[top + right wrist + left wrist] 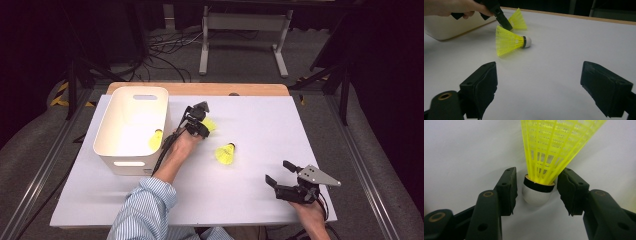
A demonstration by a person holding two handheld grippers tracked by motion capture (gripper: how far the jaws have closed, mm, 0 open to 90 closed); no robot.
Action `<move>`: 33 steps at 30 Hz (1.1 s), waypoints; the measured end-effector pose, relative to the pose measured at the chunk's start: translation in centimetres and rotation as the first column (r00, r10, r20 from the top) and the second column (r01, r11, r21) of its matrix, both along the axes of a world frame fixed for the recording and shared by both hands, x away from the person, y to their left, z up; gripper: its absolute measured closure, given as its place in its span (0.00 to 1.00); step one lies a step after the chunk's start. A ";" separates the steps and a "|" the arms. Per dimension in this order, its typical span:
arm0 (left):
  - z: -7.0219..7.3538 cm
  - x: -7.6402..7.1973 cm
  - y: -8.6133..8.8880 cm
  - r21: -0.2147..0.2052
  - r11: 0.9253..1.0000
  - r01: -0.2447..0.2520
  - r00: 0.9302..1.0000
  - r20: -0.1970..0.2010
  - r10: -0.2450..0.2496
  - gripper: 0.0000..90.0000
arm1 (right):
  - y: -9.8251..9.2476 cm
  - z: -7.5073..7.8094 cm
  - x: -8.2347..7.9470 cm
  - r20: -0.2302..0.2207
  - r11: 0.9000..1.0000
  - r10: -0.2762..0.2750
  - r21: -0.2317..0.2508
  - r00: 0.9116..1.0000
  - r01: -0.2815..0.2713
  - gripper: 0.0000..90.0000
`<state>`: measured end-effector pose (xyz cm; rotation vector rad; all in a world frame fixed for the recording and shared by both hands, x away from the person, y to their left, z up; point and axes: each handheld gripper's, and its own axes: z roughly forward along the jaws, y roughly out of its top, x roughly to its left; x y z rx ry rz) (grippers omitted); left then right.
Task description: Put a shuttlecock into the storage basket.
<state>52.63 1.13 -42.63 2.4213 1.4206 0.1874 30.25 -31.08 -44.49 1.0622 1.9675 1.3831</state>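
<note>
On the floor stood a table [260, 200] with a white top. At its left sat a white bin [131, 129], and a yellow shuttlecock [156, 140] lay inside at its right wall. Just beside the bin, the left gripper [204, 123] pointed down at a second shuttlecock [541, 170]; its jaws stood apart on either side of the white cork, close to it but not clamped, in the left gripper view. Near the front right corner, the right gripper [278, 173] rested with its jaws spread wide around nothing. Between the two grippers a third shuttlecock [226, 153] lay on its side, its cork toward the far edge.
</note>
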 end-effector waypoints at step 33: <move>1.1 -0.9 -0.5 0.048 0.998 0.026 1.000 0.006 -0.026 0.72 | 0.1 0.0 -0.1 0.004 1.000 0.005 -0.011 1.000 -0.005 0.16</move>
